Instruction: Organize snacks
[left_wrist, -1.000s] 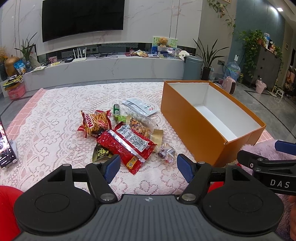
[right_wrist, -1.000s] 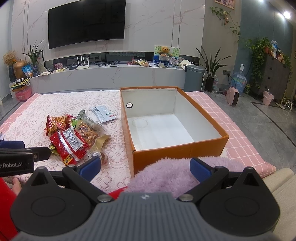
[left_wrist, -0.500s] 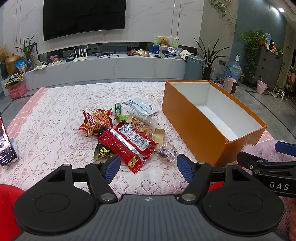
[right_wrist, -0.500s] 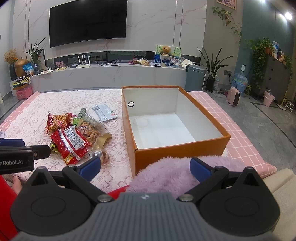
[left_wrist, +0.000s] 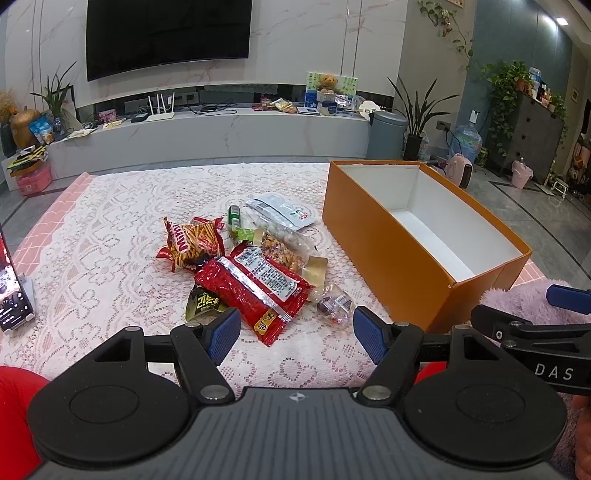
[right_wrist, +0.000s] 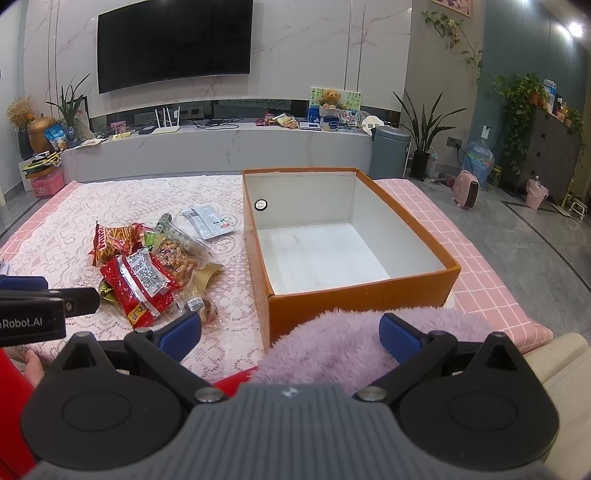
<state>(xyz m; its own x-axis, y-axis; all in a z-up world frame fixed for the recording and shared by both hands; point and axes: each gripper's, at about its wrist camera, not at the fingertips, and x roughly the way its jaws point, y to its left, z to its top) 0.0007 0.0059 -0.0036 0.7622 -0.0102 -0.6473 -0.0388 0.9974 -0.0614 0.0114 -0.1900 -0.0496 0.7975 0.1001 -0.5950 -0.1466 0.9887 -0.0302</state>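
A pile of snack packets lies on the lace tablecloth: a big red packet (left_wrist: 255, 286) (right_wrist: 138, 282), a striped chips bag (left_wrist: 192, 242) (right_wrist: 112, 240), a clear nut bag (left_wrist: 280, 247) (right_wrist: 177, 254), a white sachet (left_wrist: 280, 210) (right_wrist: 208, 221), a small black packet (left_wrist: 205, 302) and a small clear candy bag (left_wrist: 334, 302). An open, empty orange box (left_wrist: 373, 236) (right_wrist: 354, 291) stands to their right. My left gripper (left_wrist: 295, 330) is open and empty, just short of the pile. My right gripper (right_wrist: 290, 332) is open and empty, in front of the box.
A fluffy purple cloth (right_wrist: 351, 343) lies between the right fingers, against the box's near wall. A phone on a stand (left_wrist: 14, 295) is at the table's left edge. A TV bench, bin and plants stand beyond the table.
Both grippers have shifted slightly; the view of the pile and the box has barely moved. Nothing was taken hold of.
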